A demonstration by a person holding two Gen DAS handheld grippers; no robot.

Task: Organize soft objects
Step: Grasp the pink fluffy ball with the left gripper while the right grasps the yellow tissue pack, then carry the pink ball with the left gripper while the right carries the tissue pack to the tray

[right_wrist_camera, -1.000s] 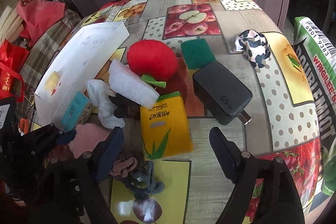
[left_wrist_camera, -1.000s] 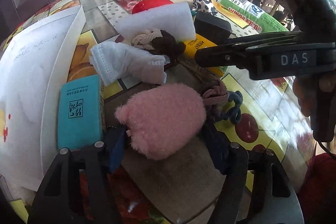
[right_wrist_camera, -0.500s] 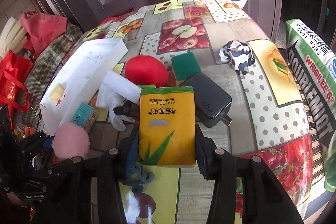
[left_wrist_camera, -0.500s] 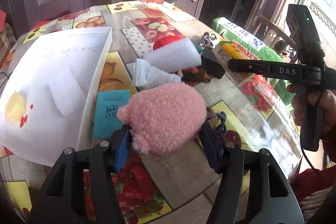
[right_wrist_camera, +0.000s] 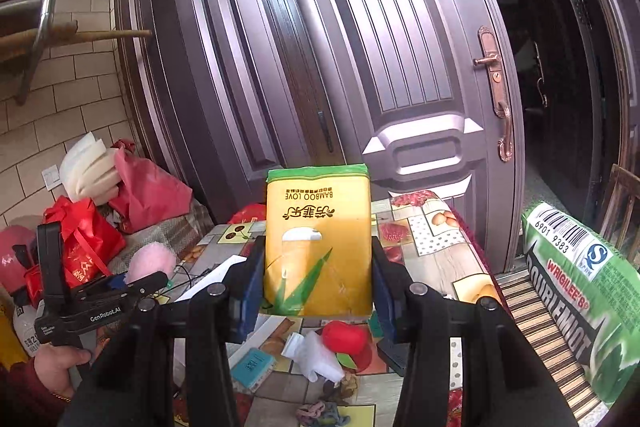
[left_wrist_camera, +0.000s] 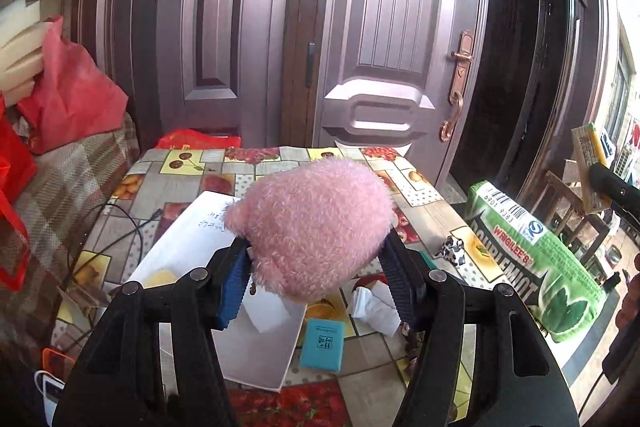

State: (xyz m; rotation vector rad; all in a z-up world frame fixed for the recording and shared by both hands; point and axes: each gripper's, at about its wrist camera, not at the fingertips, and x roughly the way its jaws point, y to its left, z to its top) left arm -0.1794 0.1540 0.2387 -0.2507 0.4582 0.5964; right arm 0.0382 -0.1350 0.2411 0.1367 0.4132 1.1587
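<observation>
A fluffy pink plush toy [left_wrist_camera: 312, 227] is held up above the table, and my left gripper [left_wrist_camera: 316, 269] is shut on it, blue pads pressing into both sides. A yellow tissue pack [right_wrist_camera: 318, 239] with a green leaf print stands upright in my right gripper [right_wrist_camera: 318, 291], which is shut on its two edges. The right wrist view also shows the left gripper [right_wrist_camera: 120, 281] at the left with the pink plush toy [right_wrist_camera: 152, 261], a hand under its handle. Both grippers hang well above the fruit-print table [left_wrist_camera: 424, 195].
On the table lie a white tray [left_wrist_camera: 188, 251], a teal box [left_wrist_camera: 322, 343], a white cloth [left_wrist_camera: 374, 307], a red plush apple [right_wrist_camera: 344, 337], a black power bank [right_wrist_camera: 394, 351] and braided ropes [right_wrist_camera: 320, 411]. A green Doublemint cushion [left_wrist_camera: 536, 267] lies to the right. A door stands behind.
Both grippers rose from the table and tipped up towards the door. The left carried the pink plush up. The right closed on the yellow tissue pack and lifted it.
</observation>
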